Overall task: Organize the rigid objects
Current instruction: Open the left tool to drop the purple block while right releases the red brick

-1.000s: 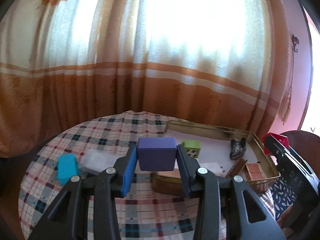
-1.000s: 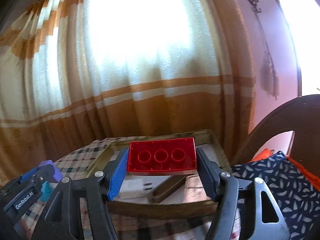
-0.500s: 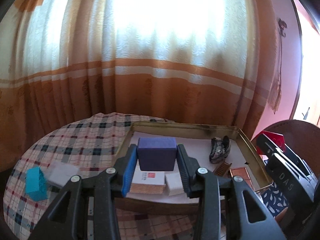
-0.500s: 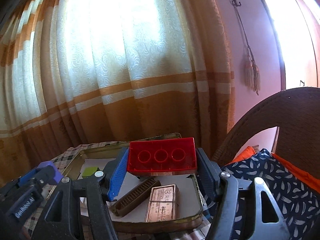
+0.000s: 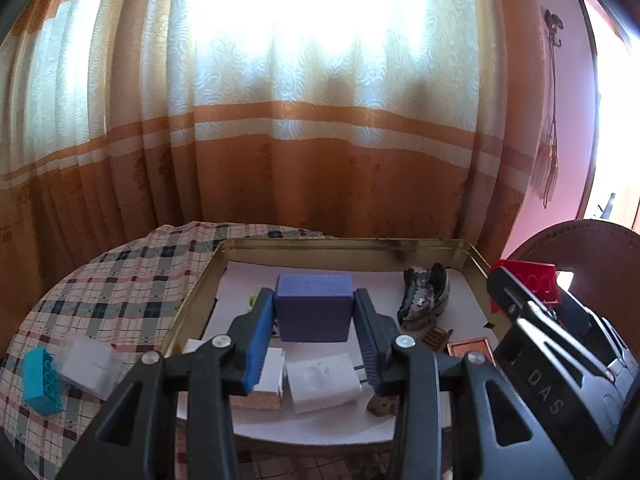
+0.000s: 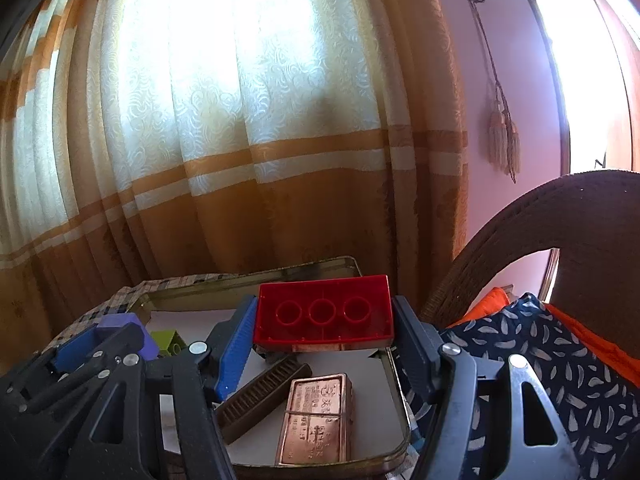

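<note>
in the left wrist view the left gripper (image 5: 314, 314) fills the lower centre of the frame, its fingers pinching a purple block (image 5: 313, 307) by its two short side faces, held above the tray (image 5: 340, 243). the block looks like light hollow plastic, stiff with a fine pebbled top, so the flat sides are the sound place to clamp it; smooth walls could slip if the squeeze eases. just under it, low in the frame, lie a white charger (image 5: 323, 380) and a white-topped cork slab (image 5: 266, 376) on the tray's pale liner. further back, right of centre, sits a sequinned clip (image 5: 424, 294), and at lower left on the checked cloth (image 5: 132, 280) a teal brick (image 5: 40, 380) rests outside the tray.

in the right wrist view the right gripper (image 6: 322, 320) sits mid-frame, fingers clamped on the ends of a red brick (image 6: 322, 311), hollow underside facing the camera, hanging over the tray's right part. it should be rigid, light and a little glossy; gripping the end walls suits it. below it lie a copper bar (image 6: 316, 418), likely heavier, and a brown comb (image 6: 264, 394); a green brick (image 6: 170, 340) sits at mid left.
</note>
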### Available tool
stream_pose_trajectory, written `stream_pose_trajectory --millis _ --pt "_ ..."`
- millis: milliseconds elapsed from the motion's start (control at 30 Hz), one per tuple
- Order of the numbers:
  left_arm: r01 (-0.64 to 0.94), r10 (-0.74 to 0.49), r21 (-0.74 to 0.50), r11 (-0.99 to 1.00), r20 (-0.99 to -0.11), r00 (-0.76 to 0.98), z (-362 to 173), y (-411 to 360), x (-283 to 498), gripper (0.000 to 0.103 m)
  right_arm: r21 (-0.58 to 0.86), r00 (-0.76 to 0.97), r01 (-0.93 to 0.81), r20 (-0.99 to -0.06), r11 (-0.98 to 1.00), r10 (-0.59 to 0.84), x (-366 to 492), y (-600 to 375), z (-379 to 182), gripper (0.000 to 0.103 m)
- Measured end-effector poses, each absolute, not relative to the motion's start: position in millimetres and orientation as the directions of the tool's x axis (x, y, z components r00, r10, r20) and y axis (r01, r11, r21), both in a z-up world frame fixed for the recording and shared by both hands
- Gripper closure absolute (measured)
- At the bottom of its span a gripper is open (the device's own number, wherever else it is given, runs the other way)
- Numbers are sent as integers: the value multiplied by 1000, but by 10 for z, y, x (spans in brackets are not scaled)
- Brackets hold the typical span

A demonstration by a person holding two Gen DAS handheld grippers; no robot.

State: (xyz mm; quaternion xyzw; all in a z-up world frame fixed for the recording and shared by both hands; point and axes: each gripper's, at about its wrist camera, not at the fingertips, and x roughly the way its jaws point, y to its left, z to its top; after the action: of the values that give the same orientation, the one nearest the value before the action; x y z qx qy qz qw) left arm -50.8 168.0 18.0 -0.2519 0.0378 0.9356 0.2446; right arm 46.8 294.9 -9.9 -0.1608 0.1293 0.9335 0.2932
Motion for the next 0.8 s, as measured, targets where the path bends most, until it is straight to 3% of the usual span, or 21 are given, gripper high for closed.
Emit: stream_pose_trajectory --millis 800 --pt "-459 370 14 -888 -570 -734 -119 1949 -637 64 157 -752 -597 -451 -787 481 309 3050 -193 35"
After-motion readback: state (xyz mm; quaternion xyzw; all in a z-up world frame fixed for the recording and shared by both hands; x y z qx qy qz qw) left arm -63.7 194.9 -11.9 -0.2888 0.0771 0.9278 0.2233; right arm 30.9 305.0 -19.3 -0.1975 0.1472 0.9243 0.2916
